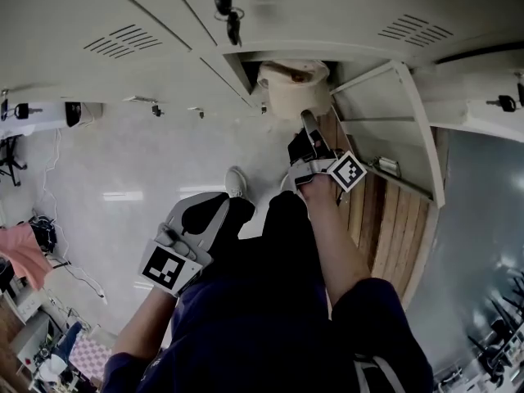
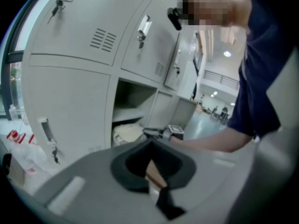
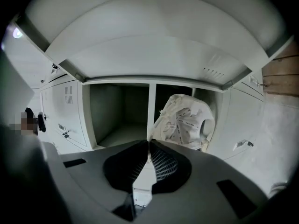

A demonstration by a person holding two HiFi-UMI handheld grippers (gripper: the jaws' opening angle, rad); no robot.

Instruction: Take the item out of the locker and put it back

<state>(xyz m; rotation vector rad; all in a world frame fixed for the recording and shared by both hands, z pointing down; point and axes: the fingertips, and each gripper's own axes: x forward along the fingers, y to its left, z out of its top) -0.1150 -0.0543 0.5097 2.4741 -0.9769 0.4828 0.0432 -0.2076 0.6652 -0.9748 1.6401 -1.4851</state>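
Observation:
A cream cloth bag (image 1: 293, 88) with printed lettering bulges out of the open locker compartment (image 1: 278, 56). My right gripper (image 1: 308, 127) reaches up to its lower edge. In the right gripper view the bag (image 3: 187, 122) sits in the right-hand compartment, and my right gripper (image 3: 149, 141) is shut on a strip of its fabric that runs back between the jaws. My left gripper (image 1: 214, 211) hangs low by the person's legs, away from the locker. In the left gripper view the left gripper (image 2: 150, 143) looks shut and empty, facing the bag (image 2: 125, 133).
The locker door (image 1: 393, 129) stands open to the right, with a wooden slatted bench (image 1: 393, 228) beyond it. Keys (image 1: 228, 11) hang from a locker above. The neighbouring left compartment (image 3: 117, 113) is open and bare. The person's shoes (image 1: 236, 182) stand on the pale floor.

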